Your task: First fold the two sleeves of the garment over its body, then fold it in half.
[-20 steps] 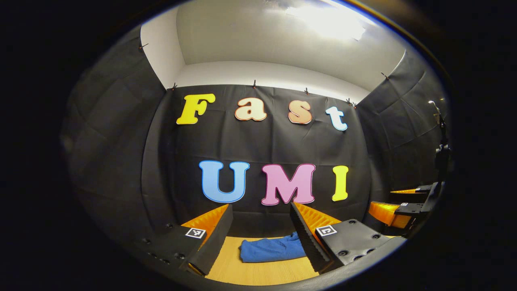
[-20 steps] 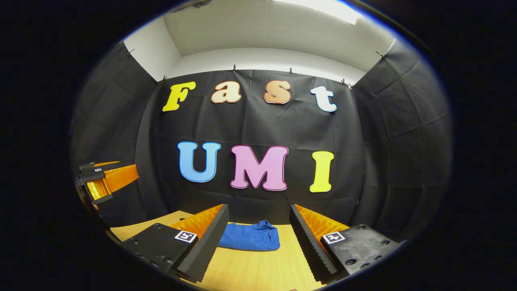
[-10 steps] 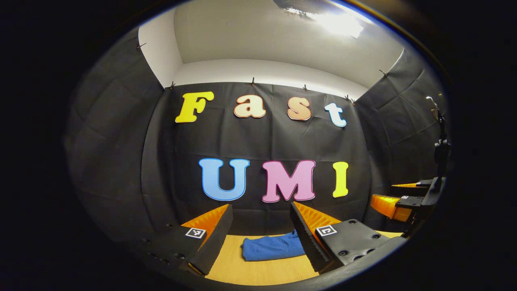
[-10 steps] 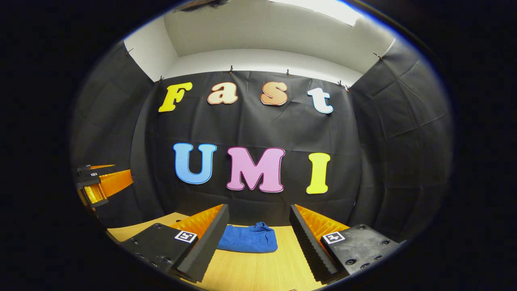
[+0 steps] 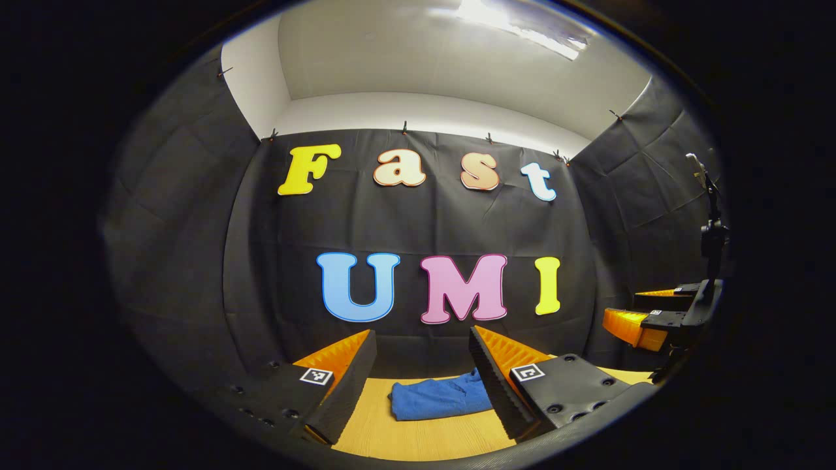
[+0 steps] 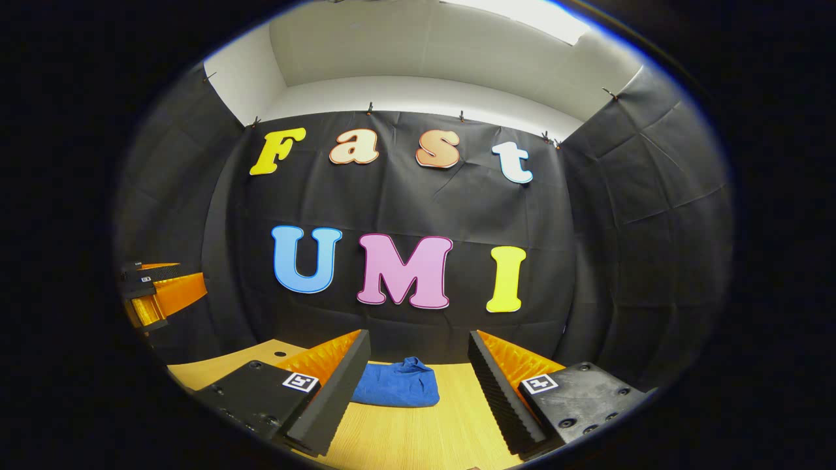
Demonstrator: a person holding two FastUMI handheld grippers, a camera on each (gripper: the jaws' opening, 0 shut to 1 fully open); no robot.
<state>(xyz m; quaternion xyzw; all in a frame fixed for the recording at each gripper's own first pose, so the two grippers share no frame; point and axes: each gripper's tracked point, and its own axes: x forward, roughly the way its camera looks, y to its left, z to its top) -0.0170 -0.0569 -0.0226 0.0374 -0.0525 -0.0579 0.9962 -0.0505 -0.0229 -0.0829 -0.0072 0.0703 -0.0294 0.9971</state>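
- Your left gripper (image 5: 423,356) is held above the wooden table (image 5: 418,440), its fingers spread wide with nothing between them.
- Your right gripper (image 6: 419,356) is also raised over the table (image 6: 424,437), fingers wide apart and empty.
- The blue garment (image 5: 441,399) lies folded into a compact bundle on the table near the black cloth back wall (image 5: 424,222); neither gripper touches it.
- In the right gripper view the garment (image 6: 395,386) sits just ahead, partly hidden behind the left-hand finger.
- In the left gripper view your other gripper appears far off at the right edge; in the right gripper view the left one appears at the left edge.
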